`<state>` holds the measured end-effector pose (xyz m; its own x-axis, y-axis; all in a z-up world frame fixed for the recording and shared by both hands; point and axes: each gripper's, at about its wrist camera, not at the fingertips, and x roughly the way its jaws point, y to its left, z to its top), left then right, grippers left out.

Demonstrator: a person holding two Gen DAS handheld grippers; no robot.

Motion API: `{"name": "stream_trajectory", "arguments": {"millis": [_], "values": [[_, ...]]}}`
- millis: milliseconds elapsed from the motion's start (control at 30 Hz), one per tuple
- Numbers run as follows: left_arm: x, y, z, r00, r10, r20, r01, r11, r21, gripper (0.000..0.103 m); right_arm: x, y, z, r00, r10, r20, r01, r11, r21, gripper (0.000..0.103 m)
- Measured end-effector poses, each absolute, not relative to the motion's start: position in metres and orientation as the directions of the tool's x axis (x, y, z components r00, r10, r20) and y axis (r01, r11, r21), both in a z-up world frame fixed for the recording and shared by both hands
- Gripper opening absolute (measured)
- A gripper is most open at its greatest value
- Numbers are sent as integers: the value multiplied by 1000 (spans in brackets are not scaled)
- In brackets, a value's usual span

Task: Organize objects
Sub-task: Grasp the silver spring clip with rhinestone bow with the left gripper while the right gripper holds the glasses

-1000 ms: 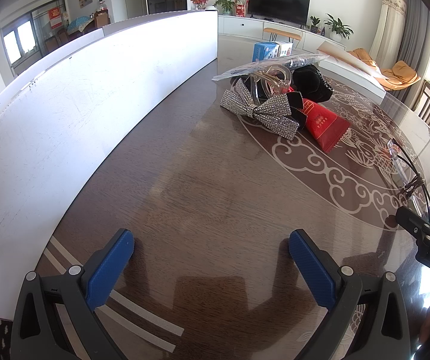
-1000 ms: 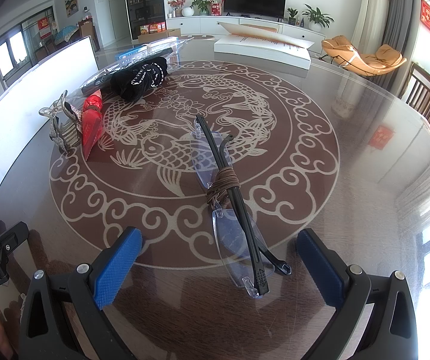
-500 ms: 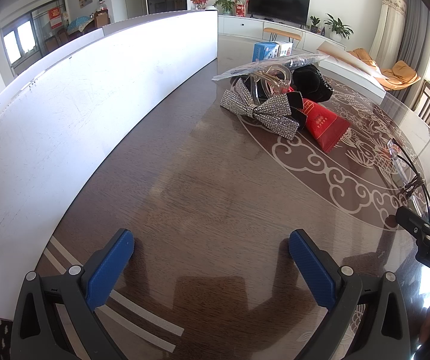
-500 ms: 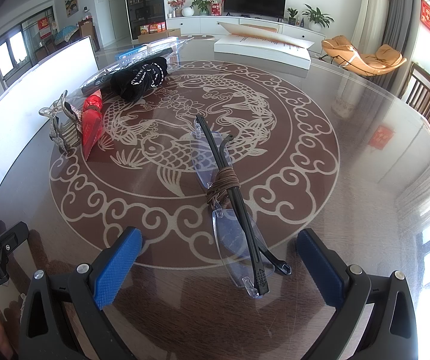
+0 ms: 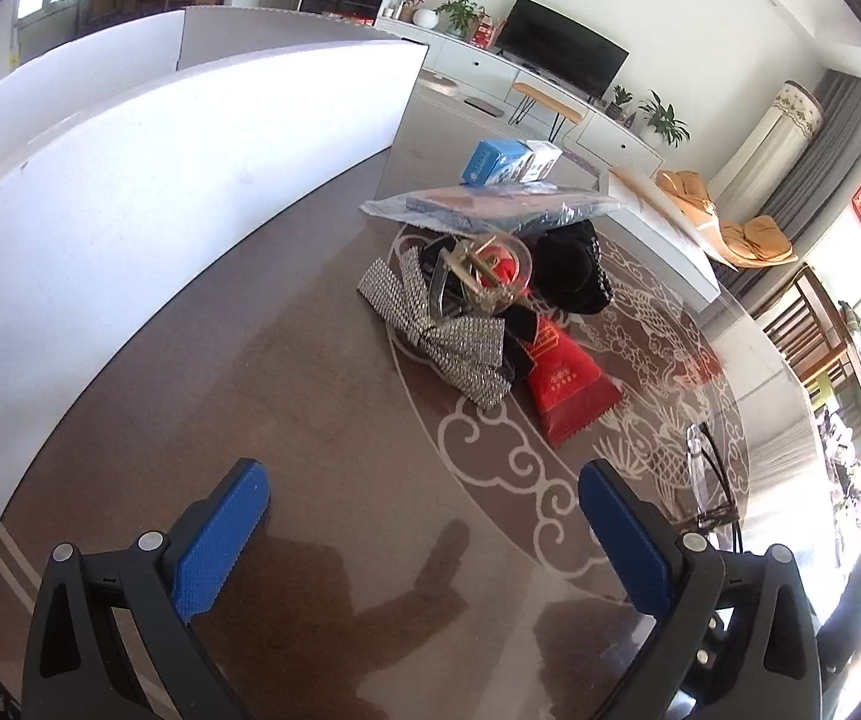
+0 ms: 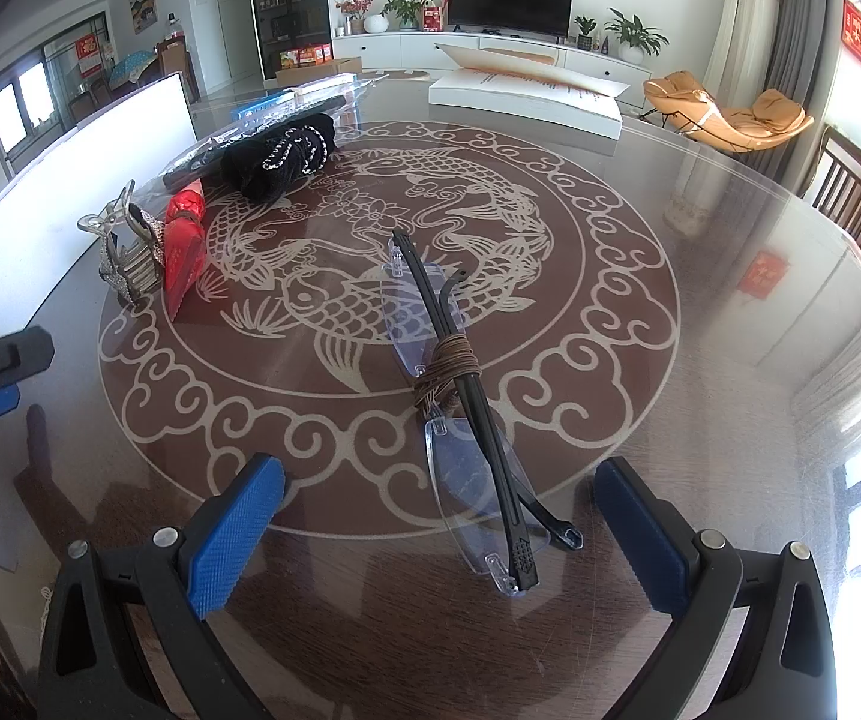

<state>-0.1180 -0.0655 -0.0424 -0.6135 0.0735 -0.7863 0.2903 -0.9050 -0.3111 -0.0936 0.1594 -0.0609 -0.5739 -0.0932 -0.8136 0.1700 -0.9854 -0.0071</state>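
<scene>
Jaws on both your left gripper (image 5: 424,516) and right gripper (image 6: 439,516) were wide open, empty; you needed to pinch the rimless black-armed glasses (image 6: 460,414) at the cord-wrapped arms, not the lenses.

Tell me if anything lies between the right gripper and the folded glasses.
Nothing visible does. The right gripper is open, and the glasses lie on bare glass table just ahead, their near end about level with the fingertips. The red packet lies far left.
</scene>
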Motion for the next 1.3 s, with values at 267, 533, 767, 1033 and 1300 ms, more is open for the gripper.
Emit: {"name": "stream_trajectory", "arguments": {"millis": [267, 533, 767, 1033, 1300], "values": [[-200, -78, -57, -526, -56, -849, 440, -872, -215, 103, -94, 159, -61, -574, -93, -814, 170, -985, -7, 103], [-148, -111, -60, -533, -59, -844, 385, -905, -180, 103, -94, 159, -61, -574, -93, -814, 170, -985, -7, 103], [-133, -96, -43, -614, 63, -787, 263, -923, -280, 103, -94, 159, -61, -574, -93, -814, 171, -985, -7, 103], [-200, -75, -59, -534, -57, -844, 291, -949, -120, 86, -94, 159, -61, -574, -94, -814, 171, -985, -7, 103], [-136, -78, -44, -605, 69, -793, 60, -989, -132, 52, -101, 165, -56, -507, -181, -843, 249, -967, 58, 103]]}}
